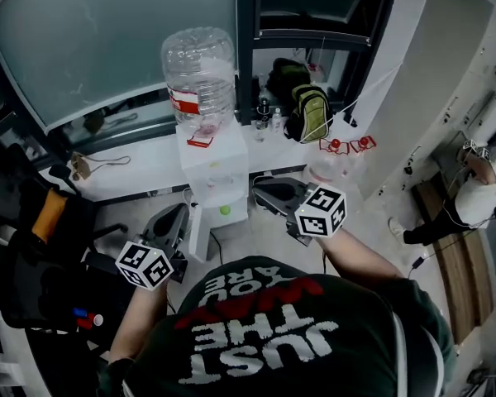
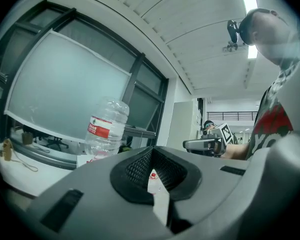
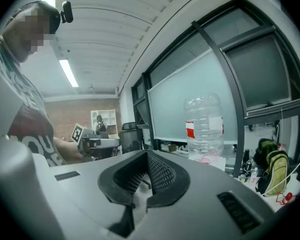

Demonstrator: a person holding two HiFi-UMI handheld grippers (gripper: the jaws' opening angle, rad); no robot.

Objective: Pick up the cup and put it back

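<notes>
I cannot make out a cup in any view. A white water dispenser (image 1: 217, 180) with a large clear bottle (image 1: 200, 77) on top stands straight ahead of me. My left gripper (image 1: 178, 212) is held low at the dispenser's left side, jaws together and empty. My right gripper (image 1: 259, 191) hovers at its right side, jaws also together with nothing in them. The left gripper view has its own pads (image 2: 152, 156) closed, the bottle (image 2: 106, 126) behind them and the right gripper (image 2: 205, 145) across. The right gripper view looks past its shut pads (image 3: 146, 159) at the bottle (image 3: 204, 124).
A white ledge (image 1: 140, 168) runs under the window, with small bottles and a green and black backpack (image 1: 307, 112) on it. A black chair (image 1: 33, 246) crowds the left. Red items (image 1: 347, 145) lie right of the dispenser. Another person (image 1: 479, 188) stands far right.
</notes>
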